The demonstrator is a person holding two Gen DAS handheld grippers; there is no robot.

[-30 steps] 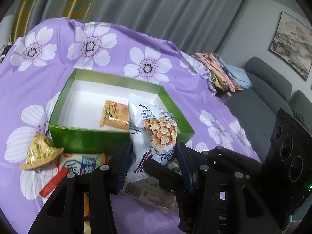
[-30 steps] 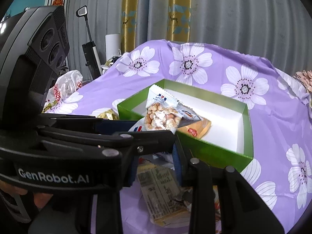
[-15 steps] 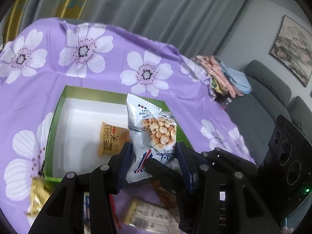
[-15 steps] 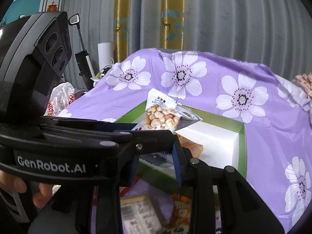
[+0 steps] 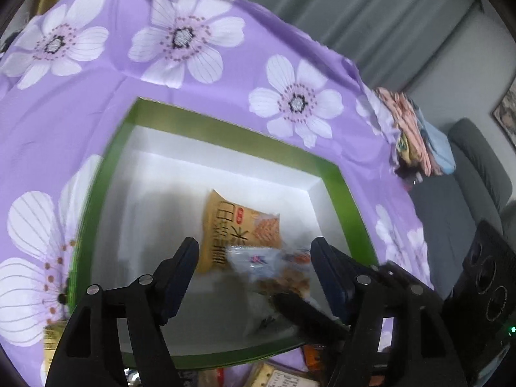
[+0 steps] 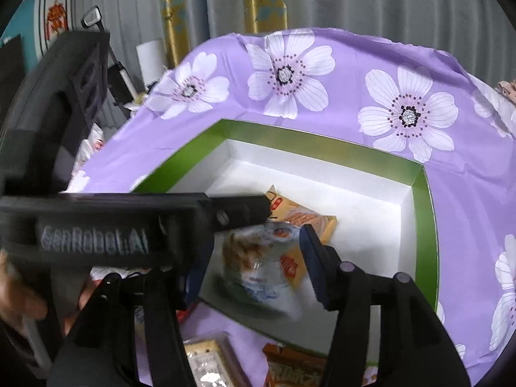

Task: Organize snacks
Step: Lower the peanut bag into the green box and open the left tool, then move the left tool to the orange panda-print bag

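Soft, even indoor light; strong fisheye bending, dark corners
White box floor [image 5: 154, 213] glares brightly; peanut packet [image 5: 277, 271] smeared by motion blur in both views; faint grey shadows under it; left view hazier overall; tablecloth flowers [image 6: 287, 74] crisp

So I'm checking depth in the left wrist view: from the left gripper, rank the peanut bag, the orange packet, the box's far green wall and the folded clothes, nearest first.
From the left gripper:
1. peanut bag, blurred, between the open fingers.
2. orange packet, just beyond, on the box floor.
3. far green wall, behind that.
4. folded clothes, far right, at the table's edge.
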